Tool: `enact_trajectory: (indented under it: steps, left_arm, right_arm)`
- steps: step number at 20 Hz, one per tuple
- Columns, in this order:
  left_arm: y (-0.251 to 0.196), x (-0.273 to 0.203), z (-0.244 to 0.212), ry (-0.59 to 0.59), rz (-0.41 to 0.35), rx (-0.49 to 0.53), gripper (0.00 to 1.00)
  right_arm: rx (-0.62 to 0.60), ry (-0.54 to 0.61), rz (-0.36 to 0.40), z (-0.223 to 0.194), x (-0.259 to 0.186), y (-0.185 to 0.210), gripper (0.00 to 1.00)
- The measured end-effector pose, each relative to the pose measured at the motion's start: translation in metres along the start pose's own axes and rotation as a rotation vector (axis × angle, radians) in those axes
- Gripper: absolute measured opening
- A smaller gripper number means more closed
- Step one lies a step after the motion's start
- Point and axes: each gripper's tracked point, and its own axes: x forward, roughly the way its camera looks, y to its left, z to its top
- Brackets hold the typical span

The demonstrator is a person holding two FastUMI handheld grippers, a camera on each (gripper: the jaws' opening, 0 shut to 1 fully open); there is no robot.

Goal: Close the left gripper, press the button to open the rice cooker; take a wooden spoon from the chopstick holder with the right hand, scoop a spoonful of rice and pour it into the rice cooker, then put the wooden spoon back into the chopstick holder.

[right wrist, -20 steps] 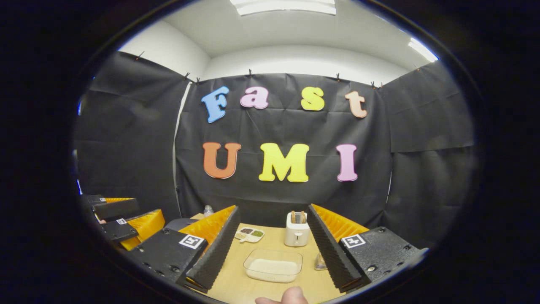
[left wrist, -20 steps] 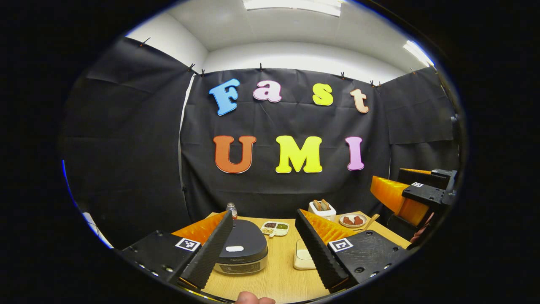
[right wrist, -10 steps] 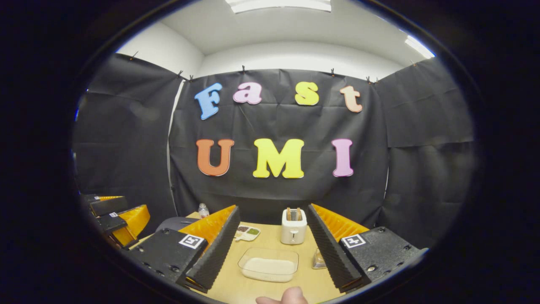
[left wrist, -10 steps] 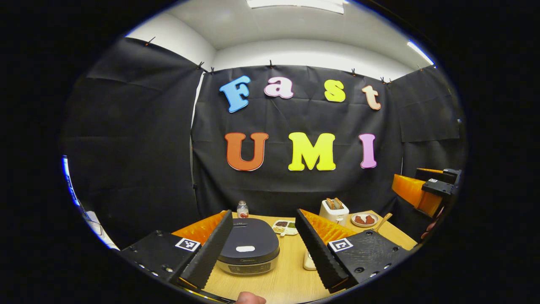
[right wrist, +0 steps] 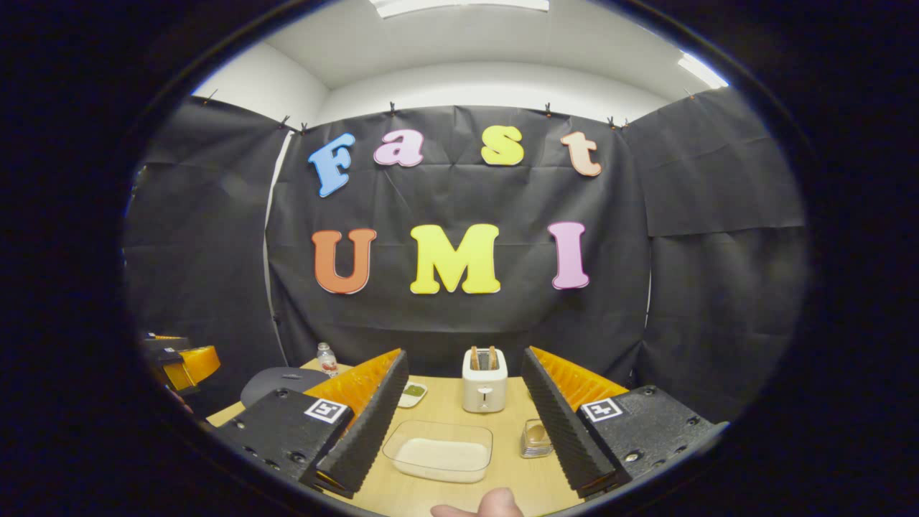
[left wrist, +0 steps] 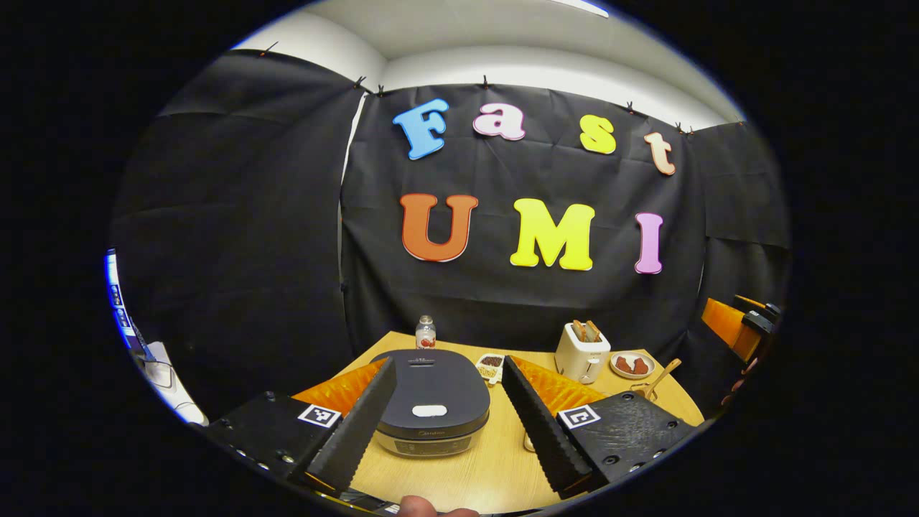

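In the left gripper view the left gripper [left wrist: 449,424] is held above the table [left wrist: 495,474] with its fingers spread wide, nothing between them but air. The rice cooker [left wrist: 431,402] is framed in that gap, lid down, a white button [left wrist: 429,411] on top. Behind it a small bottle [left wrist: 425,334] stands; a toaster [left wrist: 581,352], a plate [left wrist: 632,365] and a wooden spoon [left wrist: 659,379] (leaning in a holder that is hard to make out) are seen to the right. In the right gripper view the right gripper [right wrist: 465,424] is likewise spread and empty, a clear tub of rice [right wrist: 439,452] lying between its fingers, a toaster [right wrist: 484,380] beyond
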Motion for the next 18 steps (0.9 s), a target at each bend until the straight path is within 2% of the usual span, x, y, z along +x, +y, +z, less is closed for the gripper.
enact_trajectory:
  steps: [4,7,8,9,10,13,14,15,17,18]
  left_arm:
    - [0.004,0.026,-0.033,0.179,-0.024,-0.045,0.95]
    - [0.006,0.045,-0.042,0.249,-0.015,-0.048,0.92]
    - [0.006,0.054,-0.047,0.272,-0.008,-0.042,0.76]
    - [0.007,0.059,-0.050,0.290,-0.005,-0.041,0.81]
    - [0.008,0.064,-0.055,0.318,-0.007,-0.043,0.49]
    - [0.010,0.081,-0.061,0.363,-0.006,-0.034,0.27]
    - [0.010,0.087,-0.067,0.387,-0.005,-0.036,0.13]
    - [0.008,0.090,-0.074,0.419,-0.020,-0.037,0.04]
    - [0.007,0.085,-0.076,0.439,-0.030,-0.056,0.02]
    - [0.005,0.104,-0.088,0.459,-0.045,-0.072,0.00]
  right_arm:
    - [0.006,0.022,-0.024,-0.011,0.019,-0.027,0.99]
    - [0.027,0.042,-0.054,-0.022,0.029,-0.053,0.99]
    - [0.035,0.049,-0.070,-0.026,0.032,-0.065,0.99]
    - [0.040,0.053,-0.085,-0.028,0.035,-0.074,0.99]
    - [0.041,0.060,-0.104,-0.031,0.039,-0.086,1.00]
    - [0.047,0.071,-0.145,-0.038,0.047,-0.114,0.99]
    - [0.051,0.080,-0.155,-0.042,0.050,-0.121,0.99]
    - [0.055,0.090,-0.161,-0.045,0.054,-0.127,0.99]
    - [0.057,0.103,-0.168,-0.050,0.058,-0.133,0.99]
    - [0.053,0.106,-0.168,-0.053,0.062,-0.136,1.00]
